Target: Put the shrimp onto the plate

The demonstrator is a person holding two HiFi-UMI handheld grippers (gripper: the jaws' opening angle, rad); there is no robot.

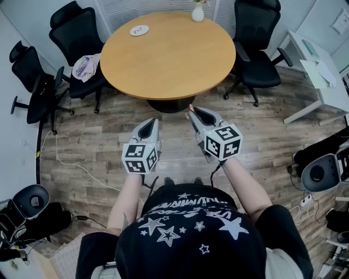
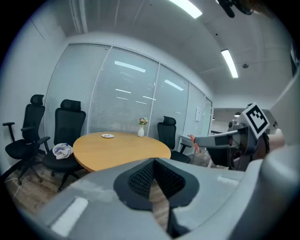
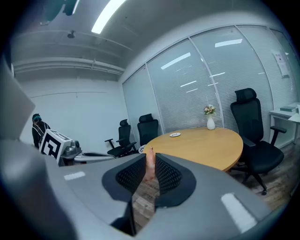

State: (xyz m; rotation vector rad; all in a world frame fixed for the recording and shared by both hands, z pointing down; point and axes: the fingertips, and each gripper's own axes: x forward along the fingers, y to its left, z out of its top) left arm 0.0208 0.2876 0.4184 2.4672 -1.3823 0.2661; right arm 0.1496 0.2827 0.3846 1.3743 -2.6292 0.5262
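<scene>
A small pinkish-orange shrimp stands upright between the pads of my right gripper, which is shut on it. In the head view the shrimp pokes out of the right gripper just short of the round wooden table's near edge, above the floor. A small white plate lies at the table's far left side, well beyond both grippers. My left gripper hangs beside the right one, shut, with nothing between its pads. The plate also shows in the left gripper view.
A white vase with flowers stands at the table's far edge. Black office chairs ring the table; one on the left holds a bundled cloth. A white desk is at the right. Cables trail on the wood floor.
</scene>
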